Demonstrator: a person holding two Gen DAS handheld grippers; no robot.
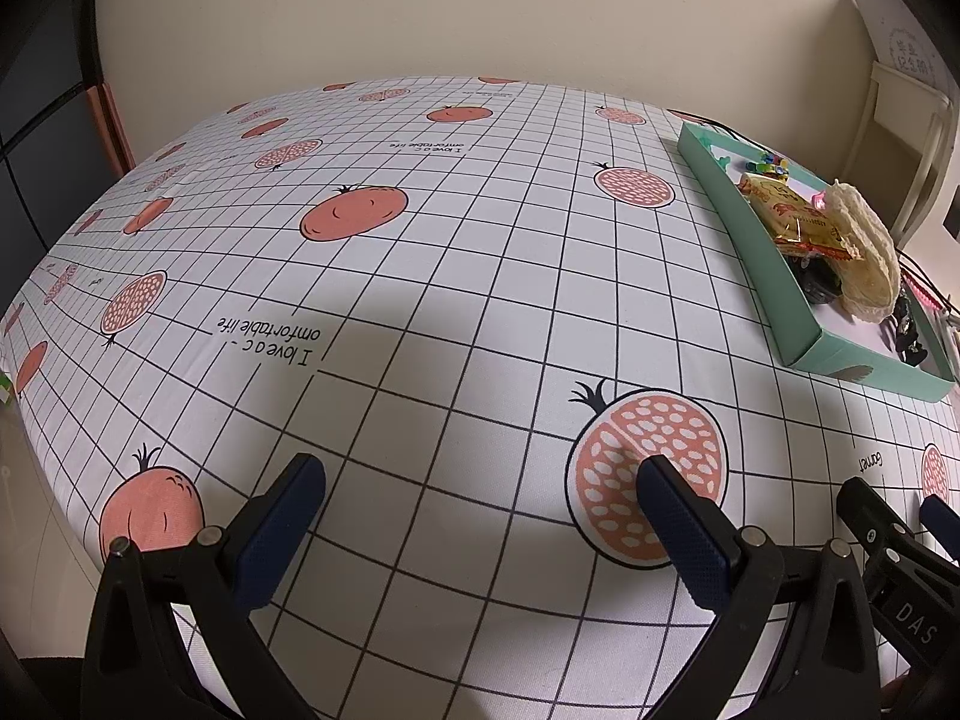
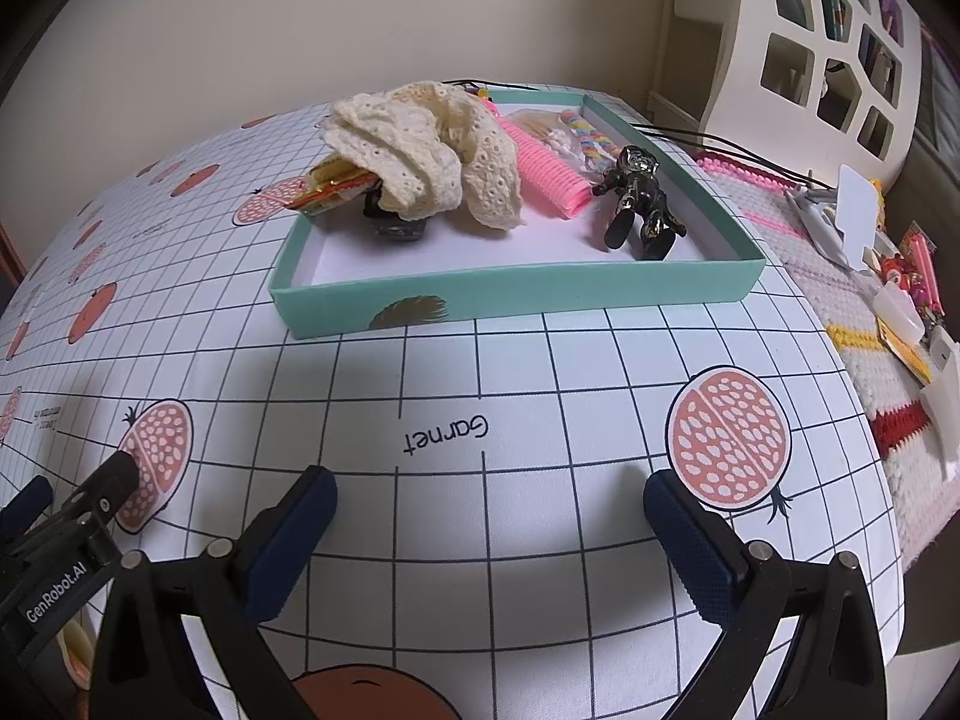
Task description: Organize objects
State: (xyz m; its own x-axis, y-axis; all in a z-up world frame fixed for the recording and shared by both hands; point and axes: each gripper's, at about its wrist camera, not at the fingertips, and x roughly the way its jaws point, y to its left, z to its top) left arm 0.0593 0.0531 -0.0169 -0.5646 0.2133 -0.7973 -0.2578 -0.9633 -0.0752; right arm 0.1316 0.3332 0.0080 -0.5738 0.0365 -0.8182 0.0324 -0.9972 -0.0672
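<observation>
1. Right wrist view shows the teal tray (image 2: 516, 291) straight ahead of the right gripper (image 2: 489, 516), well apart from its fingertips, with bare checked tablecloth (image 2: 480, 372) between them.
2. Inside the tray lie a cream lace cloth (image 2: 432, 150), a pink ribbed roller (image 2: 549, 171), a black glossy figurine (image 2: 639, 195), a yellow snack packet (image 2: 330, 189) tucked under the cloth, and a striped candy-like piece (image 2: 591, 141) at the far end.
3. Both tongs stand apart and hold nothing; the left gripper (image 1: 480, 498) hovers over bare cloth with the tray far off to its right.
4. Judging by this, most things are already gathered, and what seems left is the clutter to the right of the right gripper, on the knitted mat (image 2: 864, 324): small white and coloured bits (image 2: 900, 294), too small to name.
5. To do the step well, I would swing the right gripper toward that clutter, choose one item with clear space on both sides, and bring the fingers down astride it before closing.
6. Cables (image 2: 756, 159) run past the tray's far right corner; keeping the fingers clear of them avoids a snag.
7. The front half of the tray floor is bare, so a release there is easiest; the lace heap could topple if nudged.
</observation>
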